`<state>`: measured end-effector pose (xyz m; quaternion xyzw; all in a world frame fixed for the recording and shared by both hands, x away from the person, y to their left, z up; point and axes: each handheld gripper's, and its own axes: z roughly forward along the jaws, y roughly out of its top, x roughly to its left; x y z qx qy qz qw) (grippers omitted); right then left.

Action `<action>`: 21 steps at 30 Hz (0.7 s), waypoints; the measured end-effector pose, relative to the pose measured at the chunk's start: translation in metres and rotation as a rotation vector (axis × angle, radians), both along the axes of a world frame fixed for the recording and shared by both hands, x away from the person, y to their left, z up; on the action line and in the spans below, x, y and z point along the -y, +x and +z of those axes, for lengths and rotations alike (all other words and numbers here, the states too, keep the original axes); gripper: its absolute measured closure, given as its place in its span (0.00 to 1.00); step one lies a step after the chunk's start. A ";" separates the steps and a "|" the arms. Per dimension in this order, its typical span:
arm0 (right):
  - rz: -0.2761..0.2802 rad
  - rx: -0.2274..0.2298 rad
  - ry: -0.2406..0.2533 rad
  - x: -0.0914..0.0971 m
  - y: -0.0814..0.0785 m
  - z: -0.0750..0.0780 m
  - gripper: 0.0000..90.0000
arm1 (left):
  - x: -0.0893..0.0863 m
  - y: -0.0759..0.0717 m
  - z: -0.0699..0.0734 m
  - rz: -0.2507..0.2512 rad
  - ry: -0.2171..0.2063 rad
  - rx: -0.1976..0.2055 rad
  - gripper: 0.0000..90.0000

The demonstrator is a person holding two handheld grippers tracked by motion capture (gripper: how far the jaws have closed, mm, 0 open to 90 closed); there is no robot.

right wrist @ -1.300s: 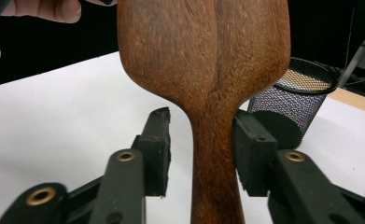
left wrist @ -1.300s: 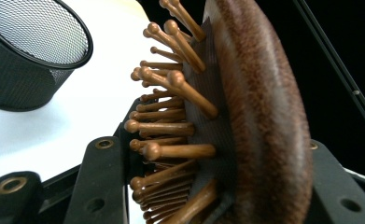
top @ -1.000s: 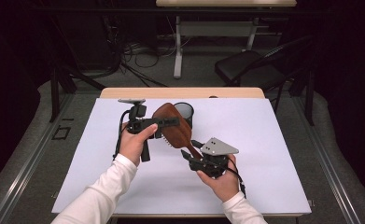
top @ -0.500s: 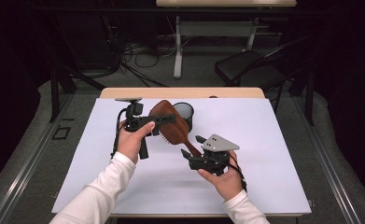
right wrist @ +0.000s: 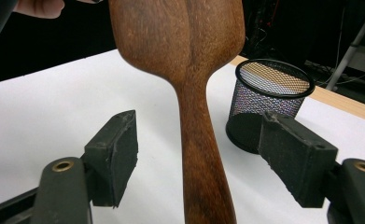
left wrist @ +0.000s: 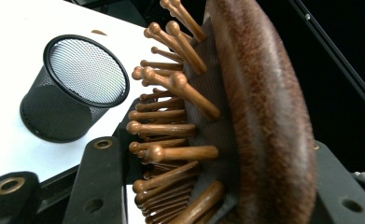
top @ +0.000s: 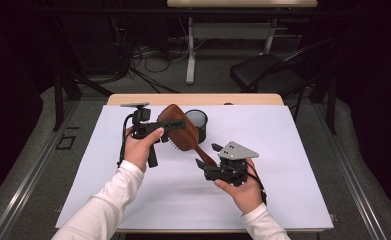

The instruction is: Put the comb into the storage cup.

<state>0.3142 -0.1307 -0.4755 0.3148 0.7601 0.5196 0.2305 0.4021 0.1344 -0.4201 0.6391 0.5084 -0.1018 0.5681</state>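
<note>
High view: a person sits at a table [top: 293, 200] covered in white, holding a two-jaw gripper in each hand. The left gripper [top: 170, 125] is raised above the table's far middle, its jaws clamped on the oval head of a brown wooden hairbrush [top: 183, 134]. The brush slopes down toward the right gripper [top: 207, 155], and its handle end lies between that gripper's spread jaws. A black mesh pen cup [top: 197, 120] stands upright on the table just behind the brush head.

Left gripper view: the brush head [left wrist: 259, 112] sits on edge between the two black jaws, which press on it from both sides, one against the bristle face and one against the smooth back. Wooden, ball-tipped bristles point toward the mesh cup [left wrist: 75, 88], which stands on the white surface beyond.

Right gripper view: the brush handle [right wrist: 201, 154] rises through the middle of the gap between the jaws, smooth back facing the camera. The jaws have just been opening; both pads [right wrist: 119, 156] stand clear of the handle with white table visible on either side. The mesh cup [right wrist: 264, 105] stands behind the right-hand jaw.
</note>
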 end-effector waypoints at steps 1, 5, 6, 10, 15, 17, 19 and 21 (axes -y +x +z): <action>0.006 0.000 -0.003 0.000 0.000 0.000 0.31 | -0.001 0.001 0.000 0.002 0.003 0.005 0.56; 0.012 -0.019 -0.004 0.000 0.000 0.000 0.29 | -0.003 0.003 0.001 0.012 0.006 0.004 0.56; 0.014 -0.018 -0.005 0.000 0.000 0.001 0.29 | -0.003 0.003 0.001 0.016 0.008 0.005 0.56; 0.010 -0.020 0.000 0.001 0.000 0.002 0.24 | -0.005 0.005 0.002 0.030 0.010 0.009 0.56; -0.016 -0.014 -0.022 0.001 0.000 0.001 0.19 | -0.006 0.007 0.004 0.044 0.011 0.016 0.56; -0.020 -0.012 -0.017 0.002 0.000 0.002 0.17 | -0.007 0.008 0.005 0.044 0.010 0.016 0.56; -0.025 -0.015 -0.009 0.003 -0.001 0.003 0.16 | -0.007 0.009 0.006 0.049 0.011 0.019 0.56; -0.017 -0.018 -0.006 0.004 -0.001 0.003 0.16 | -0.007 0.010 0.007 0.054 0.011 0.023 0.56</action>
